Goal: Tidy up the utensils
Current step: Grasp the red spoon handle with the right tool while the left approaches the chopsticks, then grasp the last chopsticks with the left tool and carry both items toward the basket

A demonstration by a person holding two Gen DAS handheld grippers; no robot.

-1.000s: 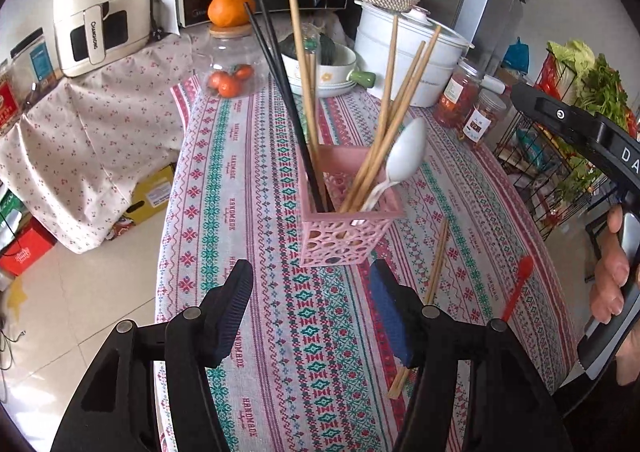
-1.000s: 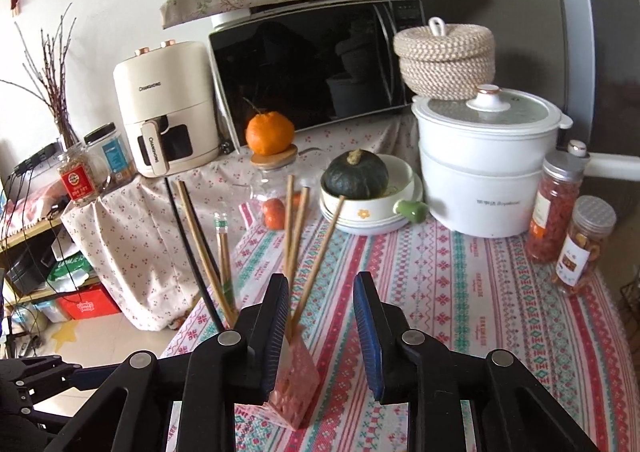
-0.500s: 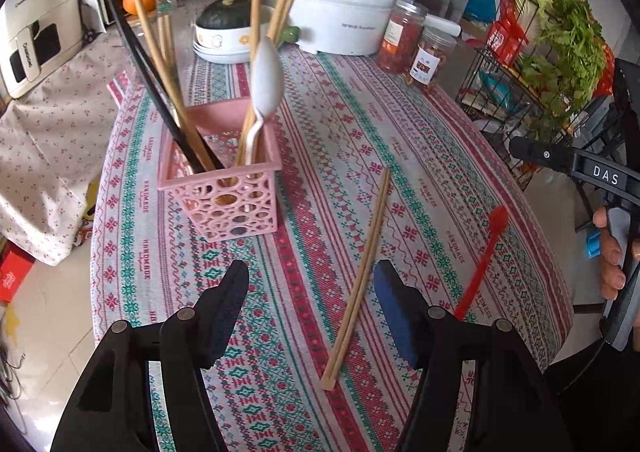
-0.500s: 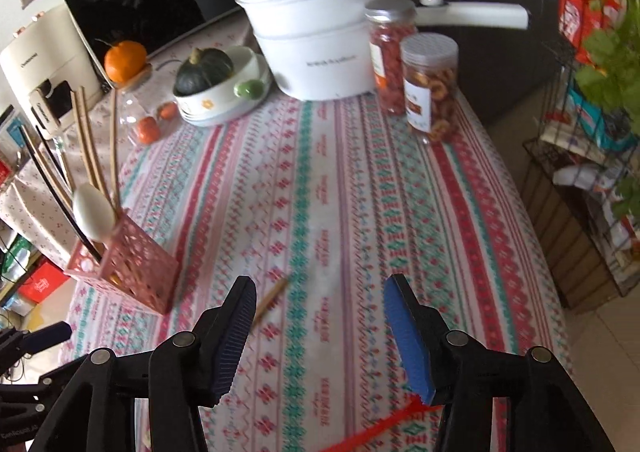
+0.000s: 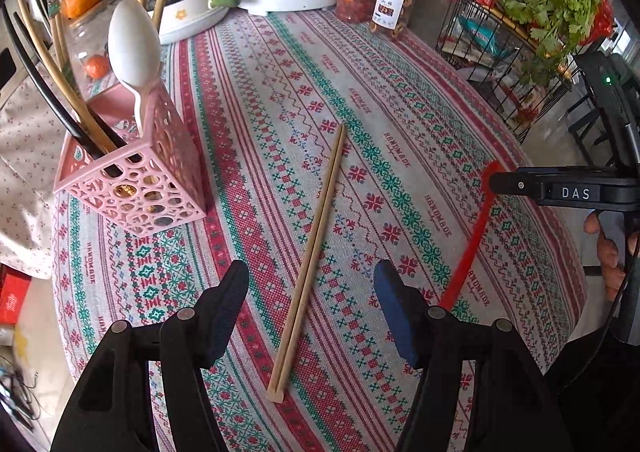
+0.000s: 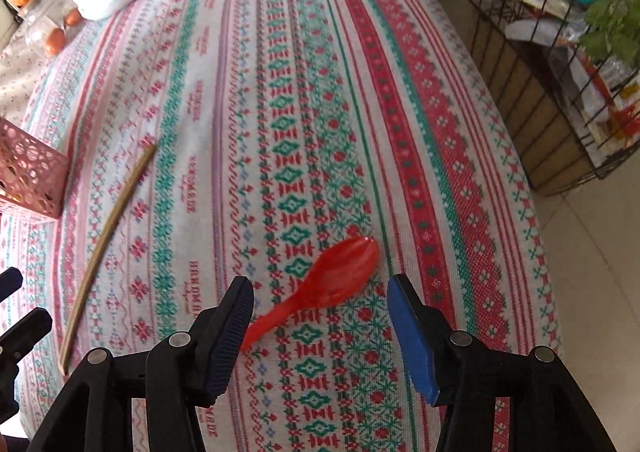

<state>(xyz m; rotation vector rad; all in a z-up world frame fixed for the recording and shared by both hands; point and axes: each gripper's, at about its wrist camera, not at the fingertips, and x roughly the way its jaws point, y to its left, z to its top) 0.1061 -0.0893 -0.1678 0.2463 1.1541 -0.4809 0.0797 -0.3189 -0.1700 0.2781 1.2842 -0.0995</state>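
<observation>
Beside the holder (image 5: 132,171) that collects utensils, the left gripper (image 5: 312,308) hangs spread over the chopsticks (image 5: 316,236), the right gripper (image 6: 320,316) spread over the spoon (image 6: 332,280), both seemingly poised to grab.

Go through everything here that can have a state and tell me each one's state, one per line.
Left gripper: open, empty, above the chopsticks.
Right gripper: open, empty, over the red spoon.
Chopsticks: paired, flat on the tablecloth.
Red spoon: flat on the tablecloth.
Pink holder: upright, holding utensils.
White spoon: standing in the holder, bowl up.
Two jars: lidded.
</observation>
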